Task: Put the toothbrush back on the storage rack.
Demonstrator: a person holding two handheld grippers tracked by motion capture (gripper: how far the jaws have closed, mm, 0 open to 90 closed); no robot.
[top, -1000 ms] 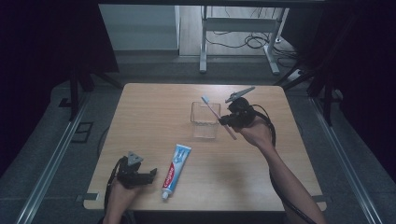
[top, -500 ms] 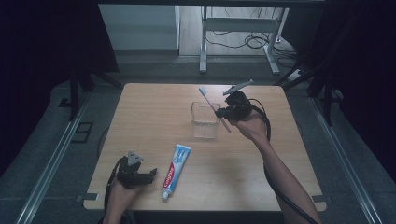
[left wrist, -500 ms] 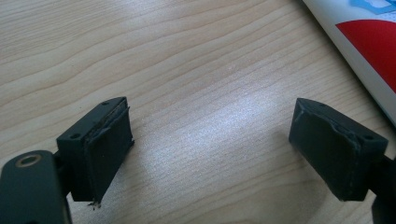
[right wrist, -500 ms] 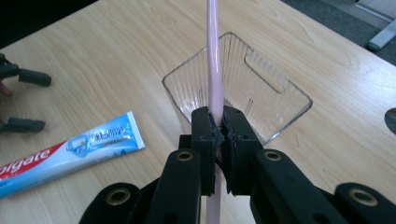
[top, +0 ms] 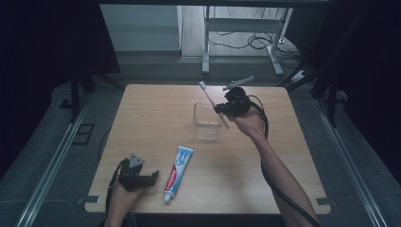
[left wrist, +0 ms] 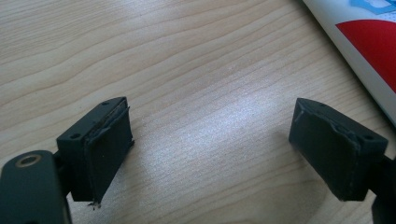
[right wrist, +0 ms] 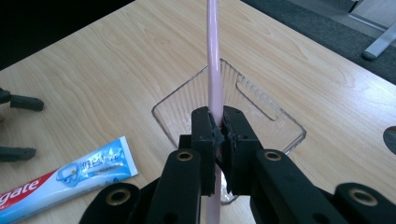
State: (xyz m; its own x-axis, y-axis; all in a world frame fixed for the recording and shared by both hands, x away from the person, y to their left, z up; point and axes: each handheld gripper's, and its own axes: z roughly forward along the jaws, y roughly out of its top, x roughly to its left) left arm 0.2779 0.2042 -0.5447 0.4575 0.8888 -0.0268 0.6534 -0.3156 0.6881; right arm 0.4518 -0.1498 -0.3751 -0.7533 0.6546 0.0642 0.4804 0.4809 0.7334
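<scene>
From the high view, the right claw (top: pixel 221 109) is clenched on a pink toothbrush (top: pixel 212 99), holding it slanted over the far edge of the clear holder (top: pixel 207 124) near the middle of the table (top: pixel 151 123); the bristle end points up and away, the handle end down beside the holder. To seat it well, I judge the brush should be tipped nearer upright and its lower end centred over the opening before any lowering. The left claw (top: pixel 152 176) rests at the near edge, just beside the toothpaste tube (top: pixel 178 166). In the left gripper view, that claw (left wrist: pixel 210 154) stands released over bare wood, the tube (left wrist: pixel 369 42) off to one side. In the right gripper view, the claw (right wrist: pixel 218 128) pinches the toothbrush (right wrist: pixel 214 60) mid-handle above the holder (right wrist: pixel 275 121); a firm, steady grip should keep it from swivelling.
</scene>
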